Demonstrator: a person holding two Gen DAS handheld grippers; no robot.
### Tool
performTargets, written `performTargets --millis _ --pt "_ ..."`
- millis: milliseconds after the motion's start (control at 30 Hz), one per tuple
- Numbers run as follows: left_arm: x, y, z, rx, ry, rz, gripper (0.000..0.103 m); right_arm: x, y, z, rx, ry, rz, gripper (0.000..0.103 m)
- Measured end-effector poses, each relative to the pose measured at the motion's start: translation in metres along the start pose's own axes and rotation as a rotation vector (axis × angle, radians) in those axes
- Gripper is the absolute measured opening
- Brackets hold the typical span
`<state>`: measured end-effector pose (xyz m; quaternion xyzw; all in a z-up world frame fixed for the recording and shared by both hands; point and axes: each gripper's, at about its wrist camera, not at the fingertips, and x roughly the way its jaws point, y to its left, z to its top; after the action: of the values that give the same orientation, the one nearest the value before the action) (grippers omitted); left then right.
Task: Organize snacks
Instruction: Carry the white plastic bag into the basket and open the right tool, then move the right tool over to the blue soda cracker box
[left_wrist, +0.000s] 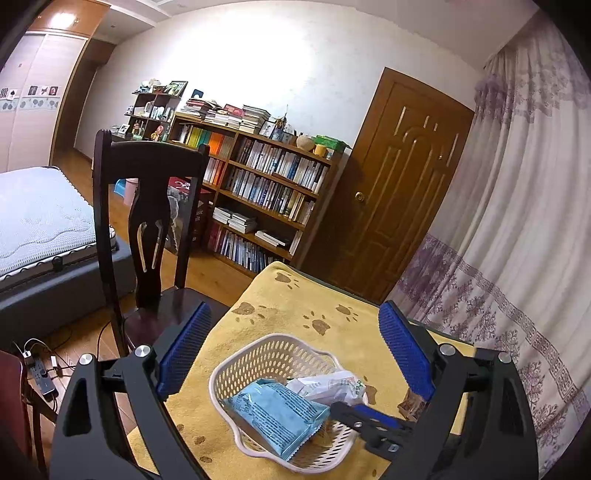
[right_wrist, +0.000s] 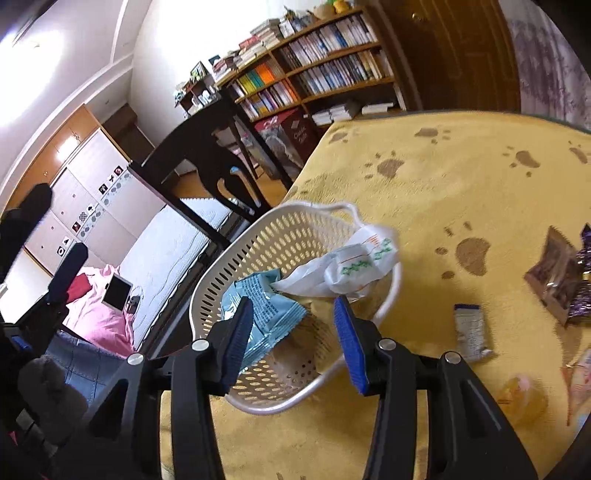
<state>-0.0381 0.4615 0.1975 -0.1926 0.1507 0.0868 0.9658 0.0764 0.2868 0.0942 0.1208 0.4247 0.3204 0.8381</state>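
Basket (right_wrist: 236, 266) holds two packets, one blue (right_wrist: 264, 314), one white (right_wrist: 354, 266); both hand-held grippers, left (left_wrist: 291, 354) and right (right_wrist: 295, 332), spread, empty.

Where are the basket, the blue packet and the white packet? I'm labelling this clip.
basket (right_wrist: 295, 229): right wrist view, on its perforated far wall.
blue packet (right_wrist: 266, 314): right wrist view, on its printed face, inside the basket.
white packet (right_wrist: 364, 258): right wrist view, on its green-printed front, by the basket rim.
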Motion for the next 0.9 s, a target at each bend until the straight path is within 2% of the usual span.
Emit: performTargets --millis 133,333,667,900 --pt "-0.001 -0.005 -0.002 0.009 0.002 -0.008 0.098 -0.02 -0.008 -0.005 0.005 -0.042 -0.017 0.05" --pt "-0.002 -0.007 -0.003 0.009 0.004 -0.013 0.1 -0.059 -0.039 -0.016 0.05 -0.111 -0.054 0.06" --pt "0.0 -0.015 -0.008 0.012 0.015 -0.013 0.1 -0.14 -0.127 -0.041 0.216 -0.218 -0.129 0.063" --pt "0.001 -0.032 -0.015 0.057 0.028 -0.033 0.1 -0.188 -0.181 -0.077 0.344 -0.258 -0.181 0.064"
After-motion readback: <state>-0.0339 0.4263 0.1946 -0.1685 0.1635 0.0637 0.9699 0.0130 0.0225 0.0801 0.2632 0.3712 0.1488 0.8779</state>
